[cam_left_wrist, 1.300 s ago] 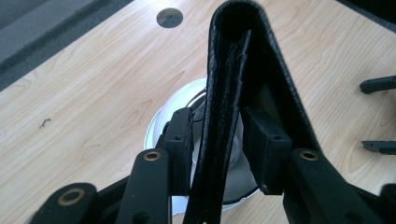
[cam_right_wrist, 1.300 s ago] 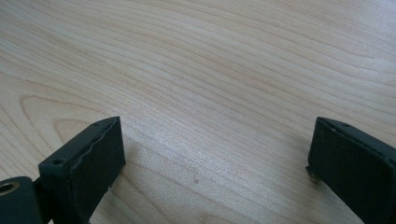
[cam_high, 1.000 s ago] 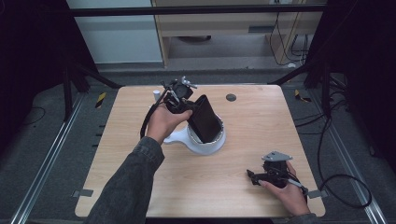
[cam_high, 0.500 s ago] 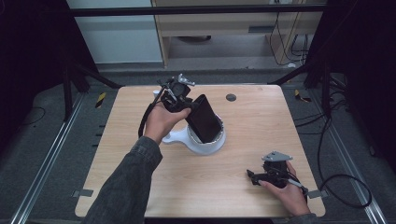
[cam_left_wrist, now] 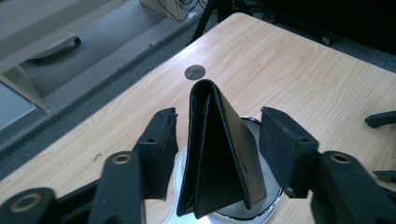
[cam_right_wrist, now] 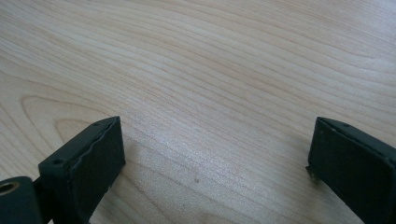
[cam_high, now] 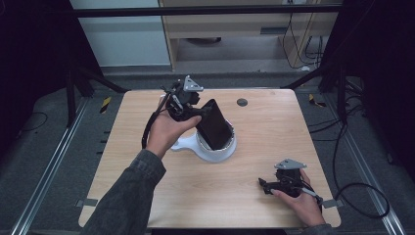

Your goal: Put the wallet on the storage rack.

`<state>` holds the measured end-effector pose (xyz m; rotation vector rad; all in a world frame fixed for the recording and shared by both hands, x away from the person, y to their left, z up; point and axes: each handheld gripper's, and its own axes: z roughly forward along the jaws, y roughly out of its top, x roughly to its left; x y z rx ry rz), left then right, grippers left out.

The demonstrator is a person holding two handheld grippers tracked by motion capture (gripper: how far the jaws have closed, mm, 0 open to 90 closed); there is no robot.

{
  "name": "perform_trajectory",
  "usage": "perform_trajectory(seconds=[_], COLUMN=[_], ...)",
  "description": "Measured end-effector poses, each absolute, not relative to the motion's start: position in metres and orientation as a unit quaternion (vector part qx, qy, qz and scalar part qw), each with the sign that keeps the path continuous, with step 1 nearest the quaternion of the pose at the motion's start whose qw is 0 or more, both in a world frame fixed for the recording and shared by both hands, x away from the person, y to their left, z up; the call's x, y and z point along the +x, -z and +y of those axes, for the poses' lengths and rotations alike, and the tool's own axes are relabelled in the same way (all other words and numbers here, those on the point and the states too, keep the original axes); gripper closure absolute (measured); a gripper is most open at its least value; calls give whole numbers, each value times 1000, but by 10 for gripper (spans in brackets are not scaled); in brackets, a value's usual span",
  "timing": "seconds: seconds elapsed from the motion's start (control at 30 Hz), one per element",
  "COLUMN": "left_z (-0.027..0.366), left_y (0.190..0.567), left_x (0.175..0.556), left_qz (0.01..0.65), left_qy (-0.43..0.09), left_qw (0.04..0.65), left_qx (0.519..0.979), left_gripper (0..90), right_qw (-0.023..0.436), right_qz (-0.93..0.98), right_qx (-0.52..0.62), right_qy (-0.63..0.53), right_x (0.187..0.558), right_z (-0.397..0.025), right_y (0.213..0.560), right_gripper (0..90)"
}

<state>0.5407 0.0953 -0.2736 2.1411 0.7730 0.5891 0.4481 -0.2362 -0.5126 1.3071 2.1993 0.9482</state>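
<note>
The black folded wallet (cam_left_wrist: 219, 154) stands on its open edge in the white bowl (cam_high: 215, 149), fold uppermost, leaning against the bowl's far rim. The left gripper (cam_left_wrist: 217, 140) brackets it, one jaw on either side, but a clear gap shows between each pad and the leather, so the jaws are spread wider than the wallet and press nothing. Judging from that, either the wallet has just been let go into the bowl or it is about to be taken; the pictures cannot settle which. If it is the placing, that step looks done: the wallet rests in the bowl under its own weight, and what is left is to draw the gripper clear without tipping it.

The right gripper (cam_high: 279, 185) lies on the table (cam_high: 147, 200) well apart from the bowl, toward the near right corner, with its jaws wide and bare wood between them (cam_right_wrist: 212, 154).

Counted: one wallet, one bowl with a short handle or spout on its left side, two grippers, and one small dark round disc (cam_high: 242, 102) set in the tabletop beyond the bowl
</note>
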Motion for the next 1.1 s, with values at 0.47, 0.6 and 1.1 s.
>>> perform_trajectory(seconds=[0.47, 0.6, 1.1], left_z=[93, 93, 107], left_y=[280, 287, 326], left_x=[505, 493, 451], left_qz=[277, 266, 248], left_qy=[-214, -213, -189], left_qw=[405, 409, 424], left_qx=[844, 847, 850], left_gripper=[138, 87, 38], right_qw=[205, 206, 205], right_qz=[789, 789, 788], right_qx=[469, 469, 470], right_qy=[-340, -340, -341], right_x=[448, 448, 448], right_z=[-236, -236, -236], right_y=[513, 513, 513], right_gripper=[39, 39, 39])
